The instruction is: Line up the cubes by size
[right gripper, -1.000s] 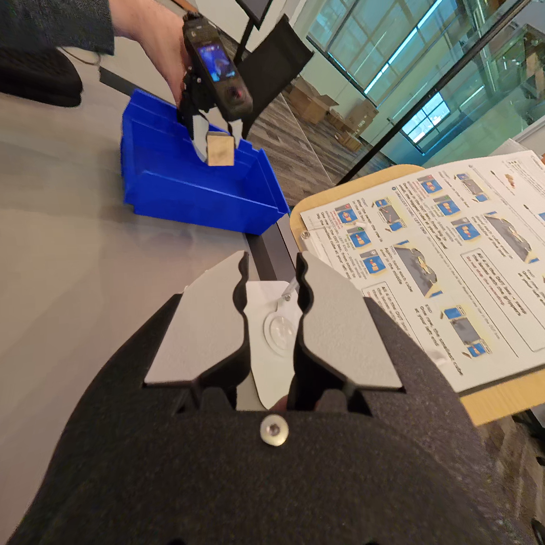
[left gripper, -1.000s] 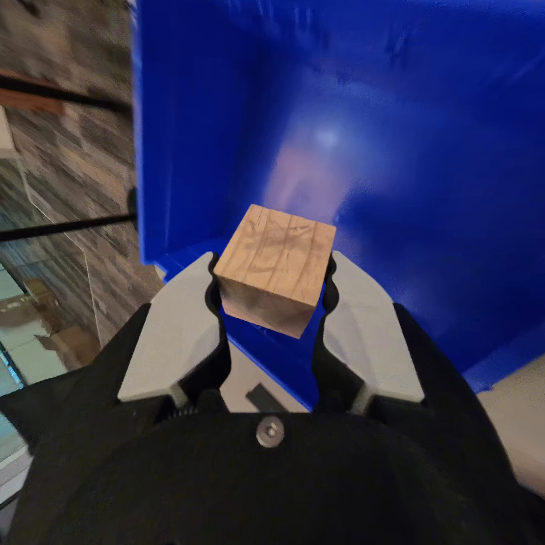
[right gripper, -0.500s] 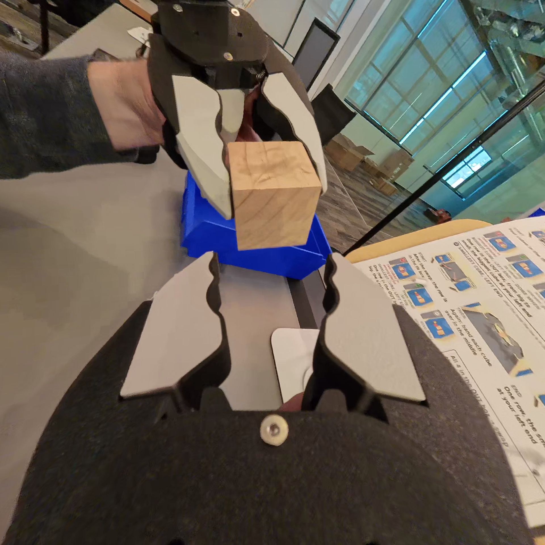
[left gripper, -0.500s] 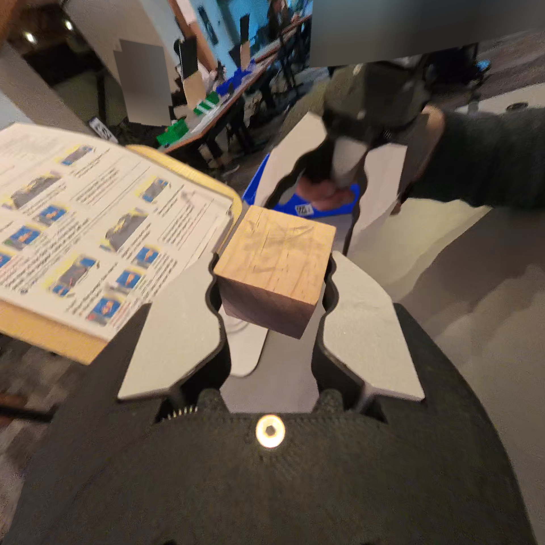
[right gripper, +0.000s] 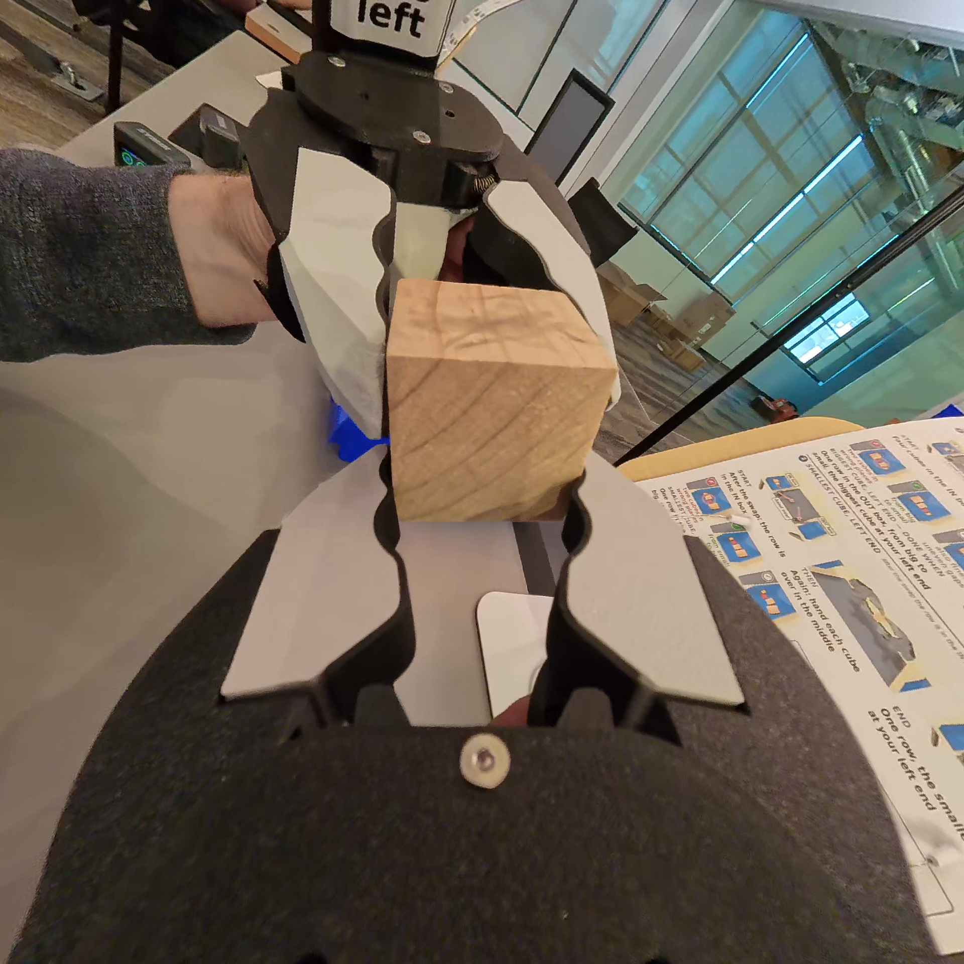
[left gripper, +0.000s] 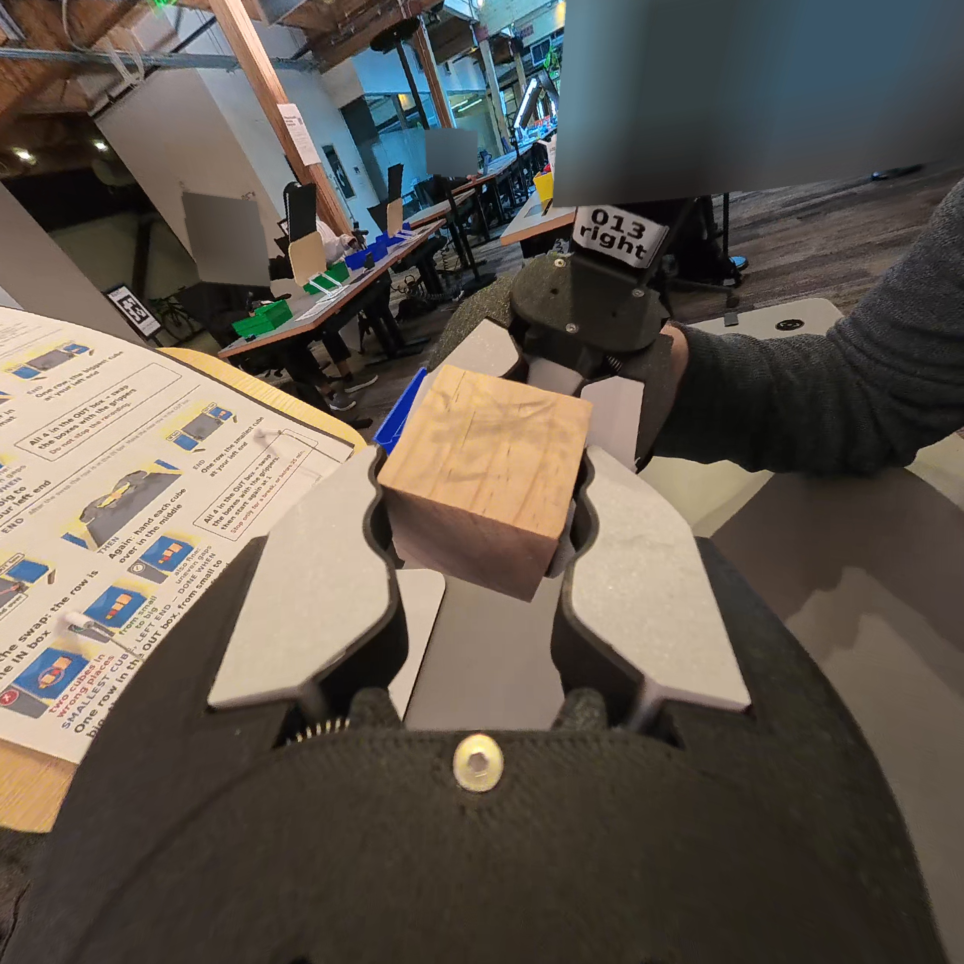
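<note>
A large wooden cube hangs in mid-air above the grey table. My left gripper is shut on it, with both pads pressed on its sides. In the right wrist view the cube sits between my right gripper's fingertips, whose pads touch its near lower sides. The left gripper holds the cube from the far side there. In the left wrist view the right gripper straddles the cube's far end, held by a hand in a dark sleeve.
A blue bin peeks out behind the cube and also shows in the left wrist view. A printed instruction sheet lies on a wooden board on the right. A white card lies on the table under the grippers.
My left gripper carried the cube out of the blue bin towards the right gripper. The right gripper opened wide, moved around the cube's end and closed in on it.
</note>
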`<action>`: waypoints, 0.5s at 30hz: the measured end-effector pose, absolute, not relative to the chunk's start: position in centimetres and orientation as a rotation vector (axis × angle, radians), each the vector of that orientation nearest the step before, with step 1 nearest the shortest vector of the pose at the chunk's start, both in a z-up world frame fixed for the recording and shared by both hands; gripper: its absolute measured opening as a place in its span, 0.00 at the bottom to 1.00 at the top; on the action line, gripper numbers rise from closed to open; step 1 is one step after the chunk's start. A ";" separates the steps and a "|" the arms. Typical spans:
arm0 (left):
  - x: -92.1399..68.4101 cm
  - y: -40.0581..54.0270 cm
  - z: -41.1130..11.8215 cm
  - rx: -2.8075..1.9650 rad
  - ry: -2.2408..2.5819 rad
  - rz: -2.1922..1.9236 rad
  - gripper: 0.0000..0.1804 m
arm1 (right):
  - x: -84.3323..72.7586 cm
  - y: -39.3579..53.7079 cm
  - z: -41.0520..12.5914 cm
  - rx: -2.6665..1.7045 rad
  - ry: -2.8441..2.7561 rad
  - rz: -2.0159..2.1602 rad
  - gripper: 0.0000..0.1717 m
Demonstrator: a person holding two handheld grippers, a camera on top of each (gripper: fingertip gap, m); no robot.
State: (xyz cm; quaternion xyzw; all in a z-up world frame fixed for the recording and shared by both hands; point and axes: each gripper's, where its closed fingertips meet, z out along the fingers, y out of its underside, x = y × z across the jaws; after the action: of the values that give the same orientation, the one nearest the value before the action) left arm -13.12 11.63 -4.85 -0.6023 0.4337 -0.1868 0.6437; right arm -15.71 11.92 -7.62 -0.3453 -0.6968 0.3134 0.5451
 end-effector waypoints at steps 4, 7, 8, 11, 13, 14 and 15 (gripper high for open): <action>-13.1 11.6 -4.8 -1.375 0.993 -0.424 0.38 | -15.7 11.9 -7.6 -0.821 -1.657 0.726 0.35; -13.2 11.4 -4.6 -1.365 1.012 -0.399 0.38 | -15.7 11.8 -7.5 -0.823 -1.656 0.742 0.35; -13.3 11.3 -4.4 -1.356 1.020 -0.378 0.38 | -15.7 11.8 -7.5 -0.828 -1.659 0.749 0.35; -14.0 10.9 -2.8 -1.311 1.001 -0.362 0.38 | -15.5 12.1 -7.4 -0.836 -1.652 0.747 0.35; -14.6 11.0 -2.0 -1.300 0.985 -0.324 0.39 | -15.3 12.5 -6.9 -0.851 -1.631 0.755 0.35; -14.6 11.1 -1.7 -1.298 0.991 -0.298 0.37 | -15.1 12.7 -6.8 -0.861 -1.622 0.756 0.35; -14.5 11.1 -1.6 -1.290 1.004 -0.265 0.32 | -14.9 13.1 -6.6 -0.870 -1.609 0.748 0.35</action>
State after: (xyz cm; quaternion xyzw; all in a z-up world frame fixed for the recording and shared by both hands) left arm -14.49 11.06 -1.60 -0.5740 0.4464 -0.1180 0.6763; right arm -14.92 13.13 -6.59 -0.3676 -0.6798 0.3159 0.5504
